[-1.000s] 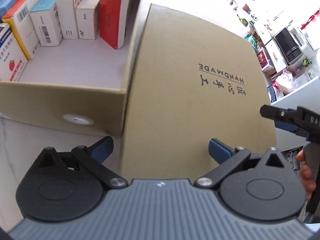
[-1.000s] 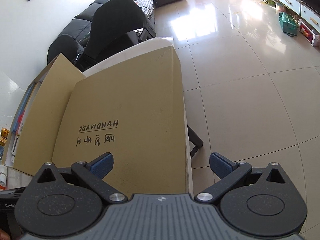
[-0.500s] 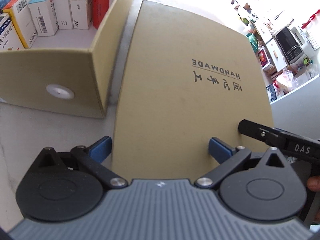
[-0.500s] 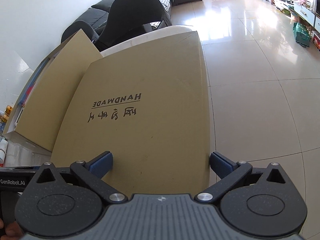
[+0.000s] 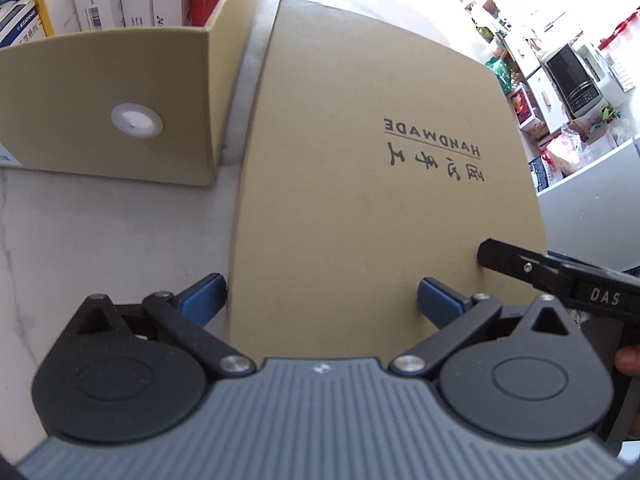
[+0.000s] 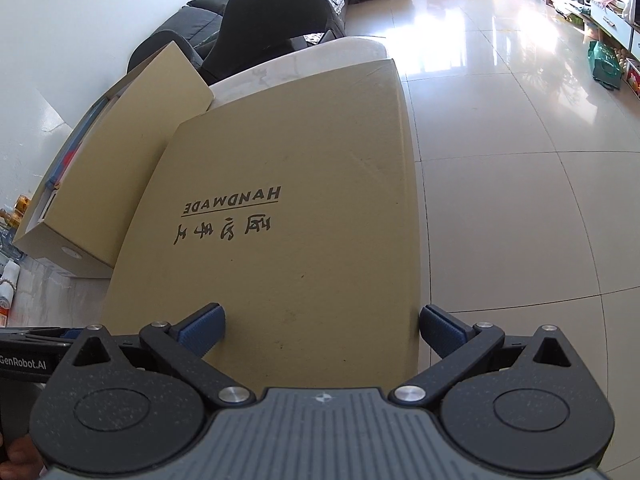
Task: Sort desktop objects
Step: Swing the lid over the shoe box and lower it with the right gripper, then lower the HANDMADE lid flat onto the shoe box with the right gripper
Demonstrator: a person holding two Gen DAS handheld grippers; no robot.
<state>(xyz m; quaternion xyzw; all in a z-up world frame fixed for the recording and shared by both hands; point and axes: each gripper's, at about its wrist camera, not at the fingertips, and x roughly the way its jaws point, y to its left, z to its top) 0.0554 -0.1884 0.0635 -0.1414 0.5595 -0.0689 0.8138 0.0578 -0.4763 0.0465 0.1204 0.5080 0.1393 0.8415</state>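
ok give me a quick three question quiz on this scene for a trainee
1. True or false: the kraft lid printed HANDMADE already covers the open box.
2. Multiple choice: what stands inside the open box? A) small cartons set upright B) loose pens C) rolled socks
3. Fill in: both the left gripper and the right gripper have their fingers spread ____, near the lid's near edge.

Key
1. False: the lid lies beside the box, to its right in the left wrist view, and the box top is uncovered.
2. A
3. open
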